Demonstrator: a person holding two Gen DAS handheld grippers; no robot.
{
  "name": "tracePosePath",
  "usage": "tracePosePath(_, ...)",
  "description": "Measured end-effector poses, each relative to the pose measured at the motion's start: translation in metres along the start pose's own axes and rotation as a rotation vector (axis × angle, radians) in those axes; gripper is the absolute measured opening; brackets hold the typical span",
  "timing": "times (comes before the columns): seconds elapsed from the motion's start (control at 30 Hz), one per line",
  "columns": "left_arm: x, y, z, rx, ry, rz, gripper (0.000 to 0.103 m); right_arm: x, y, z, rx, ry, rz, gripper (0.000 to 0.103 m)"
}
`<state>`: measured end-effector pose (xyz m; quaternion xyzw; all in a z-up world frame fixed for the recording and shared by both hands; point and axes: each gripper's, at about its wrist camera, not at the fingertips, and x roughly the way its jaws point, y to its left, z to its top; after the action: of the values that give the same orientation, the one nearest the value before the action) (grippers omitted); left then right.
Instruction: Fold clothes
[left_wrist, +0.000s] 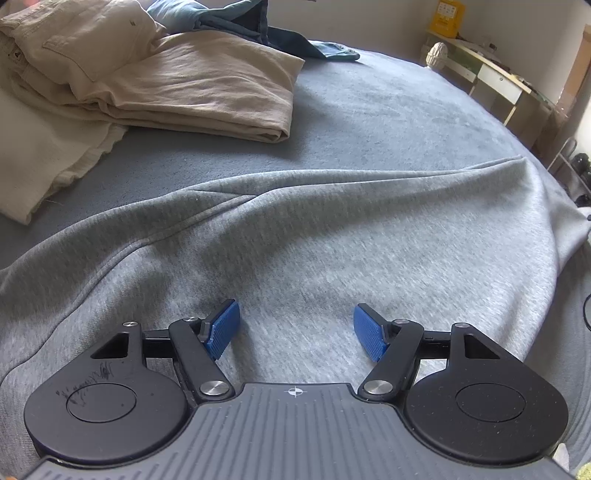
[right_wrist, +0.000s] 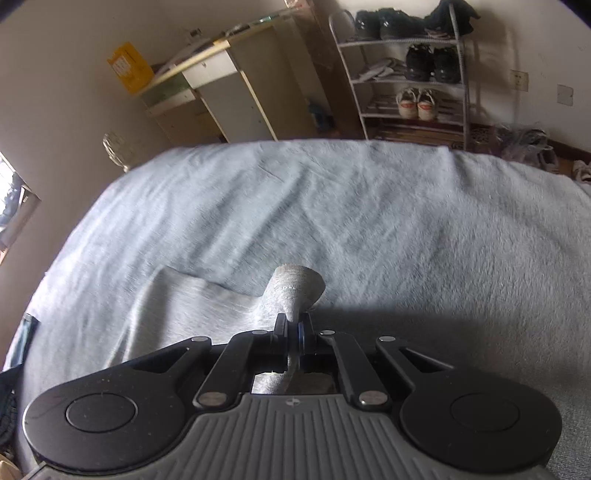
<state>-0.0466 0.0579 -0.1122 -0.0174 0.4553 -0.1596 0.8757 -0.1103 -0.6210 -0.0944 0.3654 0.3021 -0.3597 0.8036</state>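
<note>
While clenched on a bunched edge of the grey sweatshirt (right_wrist: 295, 288), right tool (right_wrist: 293, 328) risks dragging the garment askew across the bed (right_wrist: 406, 221). Left tool (left_wrist: 295, 328) released, hovering over sweatshirt cloth; folded beige clothes (left_wrist: 177, 81) at 11 o'clock could get snagged.

Left gripper (left_wrist: 296, 328) agape, right gripper (right_wrist: 293, 332) clamped.
</note>
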Motion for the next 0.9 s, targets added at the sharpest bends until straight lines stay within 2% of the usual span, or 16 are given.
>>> tracePosePath(0.17, -0.001, 0.002, 0.0, -0.005, -0.001, 0.003, 0.069, 0.001, 0.003, 0.0, -0.013, -0.031, 0.033, 0.005)
tracePosePath(0.33, -0.001, 0.001, -0.001, 0.009, -0.001, 0.009, 0.069, 0.02, -0.006, -0.001, 0.003, 0.004, 0.042, 0.006)
tracePosePath(0.47, -0.001, 0.001, -0.001, 0.006, 0.0, 0.007, 0.069, 0.021, -0.028, 0.002, 0.098, -0.001, -0.006, 0.011)
tracePosePath(0.57, 0.0, 0.002, 0.0, 0.005, 0.002, 0.008, 0.069, 0.019, -0.046, 0.004, 0.177, -0.011, -0.049, 0.019)
tracePosePath(0.67, 0.0, 0.001, -0.001, 0.008, 0.002, 0.011, 0.069, 0.008, -0.063, 0.008, 0.246, -0.068, -0.091, 0.02)
tracePosePath(0.8, 0.001, 0.001, 0.001, 0.004, 0.002, 0.014, 0.069, -0.016, -0.029, 0.001, 0.049, -0.088, 0.069, 0.02)
tracePosePath(0.9, 0.001, 0.002, 0.003, -0.003, -0.004, 0.022, 0.069, -0.036, 0.033, -0.028, -0.275, -0.011, 0.264, 0.02)
